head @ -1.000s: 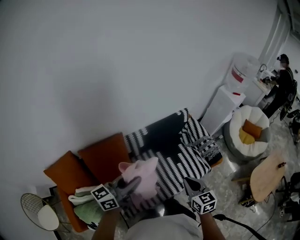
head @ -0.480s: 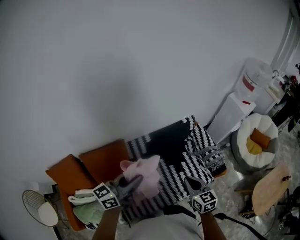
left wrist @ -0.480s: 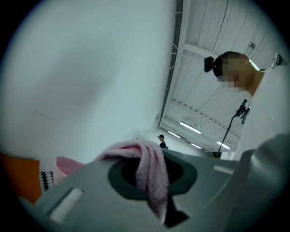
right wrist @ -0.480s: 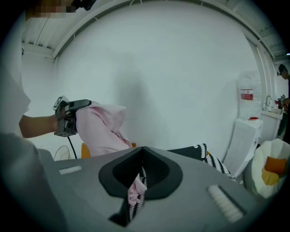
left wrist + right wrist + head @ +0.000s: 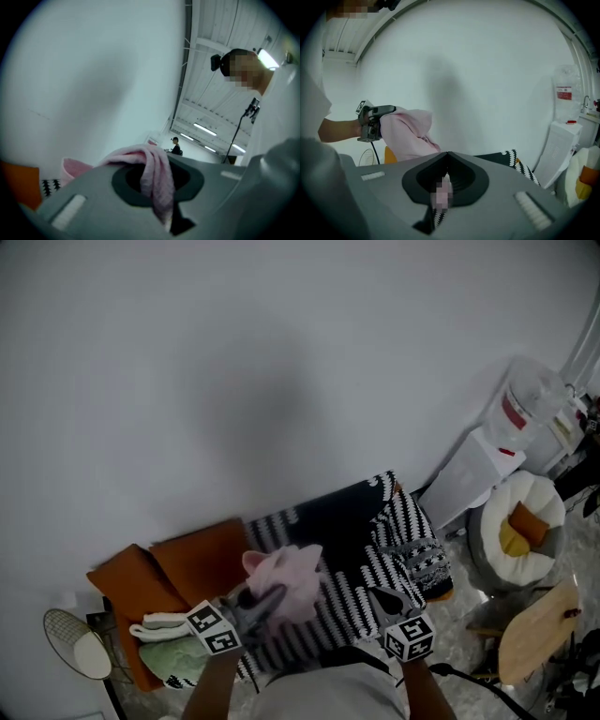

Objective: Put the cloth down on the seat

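A pink cloth [image 5: 289, 570] hangs bunched from my left gripper [image 5: 270, 598], which is shut on it above the front of the seat. The seat is a sofa under a black-and-white patterned throw [image 5: 370, 554]. In the left gripper view the pink cloth [image 5: 152, 176] drapes down between the jaws of the left gripper [image 5: 157, 159]. My right gripper [image 5: 377, 594] is held to the right, jaws together with nothing in them. The right gripper view shows its own tips of the right gripper [image 5: 447, 154] meeting, and beyond them the left gripper [image 5: 375, 119] with the pink cloth [image 5: 410, 136].
Orange cushions [image 5: 197, 563] stand at the sofa's left end, with a green and a white pillow [image 5: 173, 662] below them. A wire basket [image 5: 70, 652] is at far left. To the right stand a white cabinet [image 5: 473, 479], a water dispenser [image 5: 530, 409], a white pouffe [image 5: 525, 526] and a wooden table [image 5: 534, 634].
The head view has swung slightly, so the sofa sits lower and more to the right. The left gripper keeps its hold on the cloth and has risen a little. The right gripper has barely moved.
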{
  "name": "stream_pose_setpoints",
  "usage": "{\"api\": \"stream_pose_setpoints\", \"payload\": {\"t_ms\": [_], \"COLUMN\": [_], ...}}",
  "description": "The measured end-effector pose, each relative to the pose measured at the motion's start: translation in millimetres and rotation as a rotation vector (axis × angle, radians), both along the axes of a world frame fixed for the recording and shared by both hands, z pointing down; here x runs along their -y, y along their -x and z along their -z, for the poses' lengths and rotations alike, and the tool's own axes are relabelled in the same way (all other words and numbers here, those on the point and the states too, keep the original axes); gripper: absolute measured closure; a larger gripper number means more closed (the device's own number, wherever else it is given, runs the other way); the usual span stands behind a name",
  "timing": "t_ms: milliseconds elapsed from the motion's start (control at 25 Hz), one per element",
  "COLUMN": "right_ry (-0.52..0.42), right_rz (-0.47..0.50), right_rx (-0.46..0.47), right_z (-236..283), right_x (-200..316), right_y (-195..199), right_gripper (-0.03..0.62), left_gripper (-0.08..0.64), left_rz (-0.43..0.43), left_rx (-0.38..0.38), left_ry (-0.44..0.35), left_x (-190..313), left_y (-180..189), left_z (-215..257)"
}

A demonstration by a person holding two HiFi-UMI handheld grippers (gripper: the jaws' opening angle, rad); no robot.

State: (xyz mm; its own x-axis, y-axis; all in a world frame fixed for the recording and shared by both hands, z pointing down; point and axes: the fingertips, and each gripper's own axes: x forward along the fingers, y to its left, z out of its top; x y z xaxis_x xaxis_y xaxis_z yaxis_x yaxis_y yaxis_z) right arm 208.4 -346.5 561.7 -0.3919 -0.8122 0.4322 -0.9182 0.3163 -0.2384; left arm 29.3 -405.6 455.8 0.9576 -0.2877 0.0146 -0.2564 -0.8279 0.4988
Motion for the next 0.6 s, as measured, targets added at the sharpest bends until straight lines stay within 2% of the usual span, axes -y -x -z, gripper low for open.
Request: {"api": "stream_pose_setpoints", "payload": {"t_ms": [600], "right_ry": [0.098], "right_rz": [0.089], "right_rx": [0.014], "right_z": [-64], "right_x": [50], "right_y": [-28], "right_gripper": [0.586], "left_gripper": [0.511], "left_rz": [0.035], "left_rx": [0.127], "left_ry": [0.115], "left_x": [48], "left_y": [-44], "left_z": [-97]}}
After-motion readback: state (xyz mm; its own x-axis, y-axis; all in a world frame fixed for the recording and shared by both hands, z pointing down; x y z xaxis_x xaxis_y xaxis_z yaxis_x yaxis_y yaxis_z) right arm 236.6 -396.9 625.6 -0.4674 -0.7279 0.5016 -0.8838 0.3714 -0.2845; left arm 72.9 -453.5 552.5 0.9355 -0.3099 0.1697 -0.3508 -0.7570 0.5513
